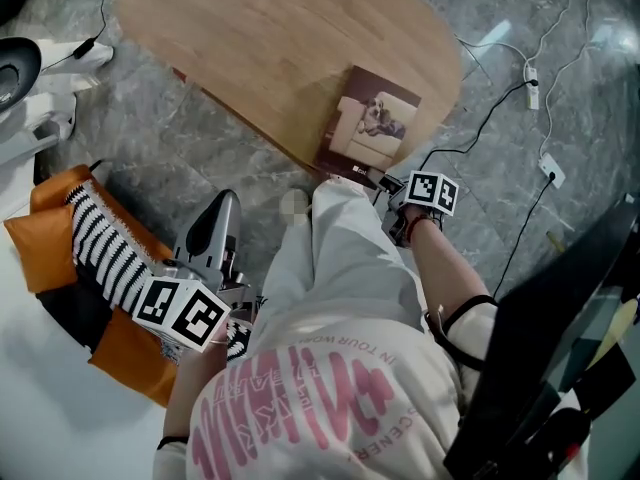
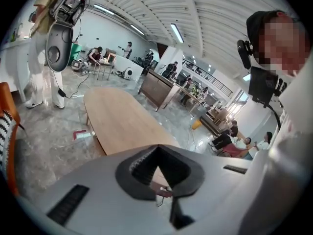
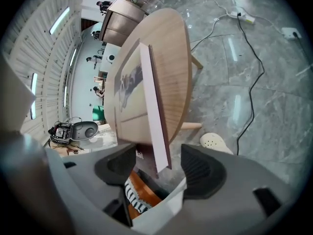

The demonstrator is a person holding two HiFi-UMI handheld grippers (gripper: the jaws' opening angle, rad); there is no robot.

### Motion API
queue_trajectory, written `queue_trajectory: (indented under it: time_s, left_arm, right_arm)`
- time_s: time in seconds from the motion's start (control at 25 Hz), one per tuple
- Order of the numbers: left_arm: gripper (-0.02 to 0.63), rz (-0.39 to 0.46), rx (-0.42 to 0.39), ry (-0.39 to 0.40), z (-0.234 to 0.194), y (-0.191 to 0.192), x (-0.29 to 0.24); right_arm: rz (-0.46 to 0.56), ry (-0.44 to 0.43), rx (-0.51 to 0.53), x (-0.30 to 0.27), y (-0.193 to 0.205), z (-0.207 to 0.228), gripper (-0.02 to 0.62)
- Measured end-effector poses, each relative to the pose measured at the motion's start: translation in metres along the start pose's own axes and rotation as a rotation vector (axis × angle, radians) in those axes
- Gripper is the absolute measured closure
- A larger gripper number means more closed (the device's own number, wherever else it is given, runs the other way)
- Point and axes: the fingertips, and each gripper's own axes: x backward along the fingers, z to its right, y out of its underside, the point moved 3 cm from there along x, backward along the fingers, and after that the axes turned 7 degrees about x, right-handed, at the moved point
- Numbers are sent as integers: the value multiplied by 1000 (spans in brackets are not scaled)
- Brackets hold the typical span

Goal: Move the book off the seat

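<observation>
Now, book (image 1: 375,128) on wooden table (image 1: 250,38)

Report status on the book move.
Left gripper shut, empty. Right gripper open, pads clear of the book edge between its jaws. Book lies on wooden table, at its near edge. No obstruction seen.

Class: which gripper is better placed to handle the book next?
Right: the right gripper has open jaws around the edge of the brown picture-cover book; the shut left gripper is beside the orange cushion.
</observation>
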Motion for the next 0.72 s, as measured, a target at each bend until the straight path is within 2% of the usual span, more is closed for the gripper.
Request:
queue_trajectory:
  time_s: [0.36, 0.52, 0.6, 0.72]
  left_arm:
    - [597, 27, -7, 20, -5, -9, 14]
    - [597, 44, -13, 38, -5, -16, 23]
    - [597, 52, -17, 48, -4, -20, 29]
    - [597, 87, -31, 78, -3, -31, 35]
  right_arm:
    - [75, 71, -70, 20, -9, 6, 313]
    - [130, 76, -90, 34, -16, -1, 313]
    - [165, 37, -106, 44, -20, -13, 313]
    - [247, -93, -110, 56, -43, -46, 314]
